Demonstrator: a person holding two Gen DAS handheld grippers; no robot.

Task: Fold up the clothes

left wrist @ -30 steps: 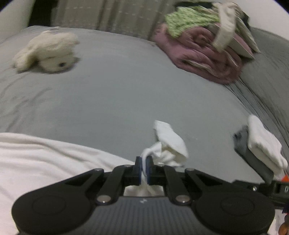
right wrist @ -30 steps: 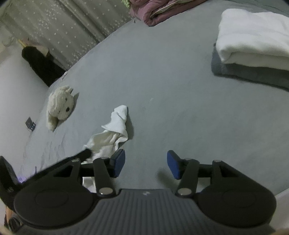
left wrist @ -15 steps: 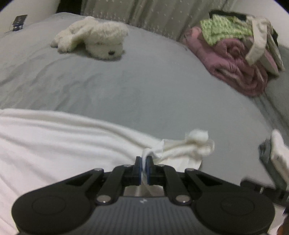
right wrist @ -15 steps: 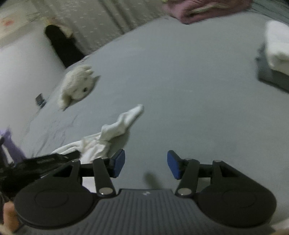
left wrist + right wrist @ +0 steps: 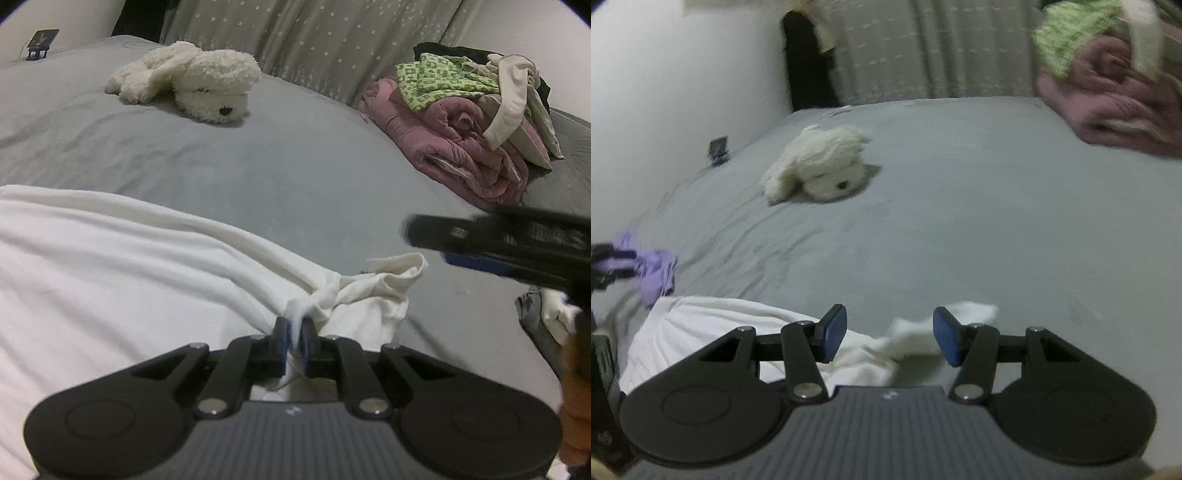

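Observation:
A white garment lies spread on the grey bed. My left gripper is shut on a bunched fold of it near the sleeve. My right gripper is open and empty, hovering just above the same white garment, with its sleeve tip between and beyond the fingers. The right gripper also shows in the left wrist view as a dark blurred bar at the right, above the sleeve.
A white plush dog lies at the back of the bed. A pile of pink, green and cream clothes sits back right. Folded white and grey items lie at the right edge. A purple cloth lies left.
My left gripper has pulled the garment flatter; the sleeve dropped from standing up to lying on the bed. My right gripper swung left, toward the sleeve, still open.

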